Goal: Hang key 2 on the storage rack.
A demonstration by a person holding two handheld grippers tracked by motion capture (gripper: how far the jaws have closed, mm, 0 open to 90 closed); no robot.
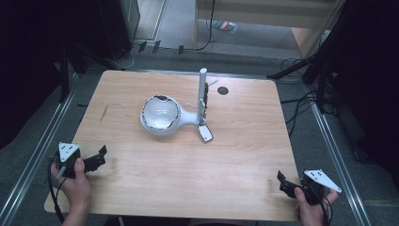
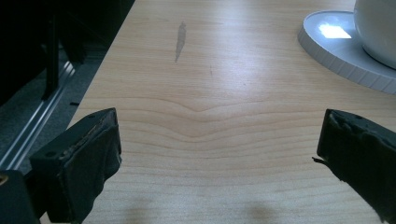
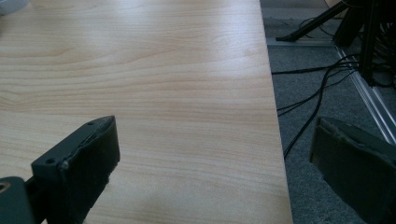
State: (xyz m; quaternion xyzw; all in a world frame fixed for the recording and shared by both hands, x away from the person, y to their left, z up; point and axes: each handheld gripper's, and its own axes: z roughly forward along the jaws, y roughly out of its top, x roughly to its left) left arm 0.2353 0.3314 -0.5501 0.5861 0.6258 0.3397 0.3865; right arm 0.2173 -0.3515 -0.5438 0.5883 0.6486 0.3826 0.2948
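White lamp (image 1: 162, 114) mid-table, well apart from left tool (image 1: 96, 159), right tool (image 1: 283, 181)

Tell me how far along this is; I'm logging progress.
Nothing looks done. The white bowl-shaped appliance and its upright stand sit untouched mid-table. Left gripper and right gripper rest open at the near corners, holding nothing. Reaching and handling remain.

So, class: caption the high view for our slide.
Two open grippers wait at wooden table's near corners; white round appliance centre.
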